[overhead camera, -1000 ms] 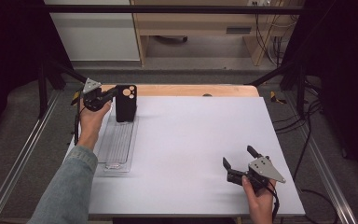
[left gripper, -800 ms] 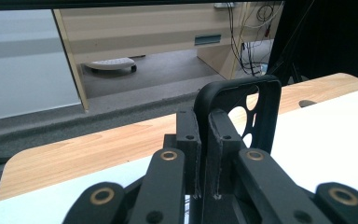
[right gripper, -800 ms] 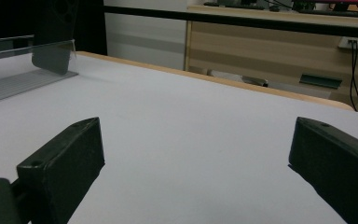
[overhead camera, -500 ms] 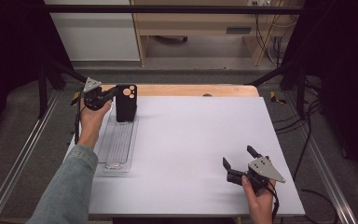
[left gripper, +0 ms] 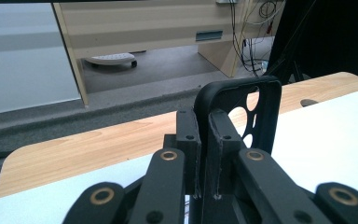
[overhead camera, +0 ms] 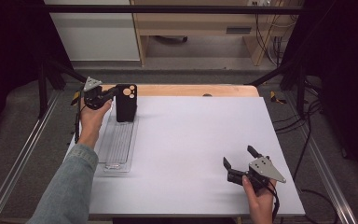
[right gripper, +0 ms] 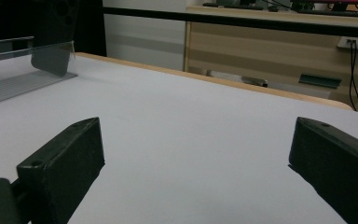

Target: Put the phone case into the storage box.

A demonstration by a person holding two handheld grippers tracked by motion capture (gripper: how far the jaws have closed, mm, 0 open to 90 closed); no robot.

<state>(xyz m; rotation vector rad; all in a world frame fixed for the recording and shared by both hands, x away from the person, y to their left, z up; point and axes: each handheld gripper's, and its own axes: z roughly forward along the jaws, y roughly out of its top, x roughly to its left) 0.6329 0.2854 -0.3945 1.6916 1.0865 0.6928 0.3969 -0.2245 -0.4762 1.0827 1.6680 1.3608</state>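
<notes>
A black phone case (overhead camera: pixel 126 102) with round camera cut-outs stands upright at the far left of the table, over the far end of a clear plastic tray (overhead camera: pixel 119 144). My left gripper (overhead camera: pixel 116 93) is shut on the case's edge. In the left gripper view both jaws pinch the case's rim (left gripper: pixel 265 107) at my left gripper (left gripper: pixel 204 126). Whether the case rests on the tray I cannot tell. Near the front right my right gripper (overhead camera: pixel 238 156) is held open just above the table, with nothing between its jaws. The right gripper view looks past my right gripper (right gripper: pixel 196 154) to the case (right gripper: pixel 51 42) far off.
The table is a white sheet (overhead camera: pixel 200 140) with a wooden strip (overhead camera: pixel 191 90) along its far edge. Metal frame rails (overhead camera: pixel 23 154) run along both sides. The long ribbed tray (right gripper: pixel 14 84) lies along the left edge. A wooden desk and cables stand behind.
</notes>
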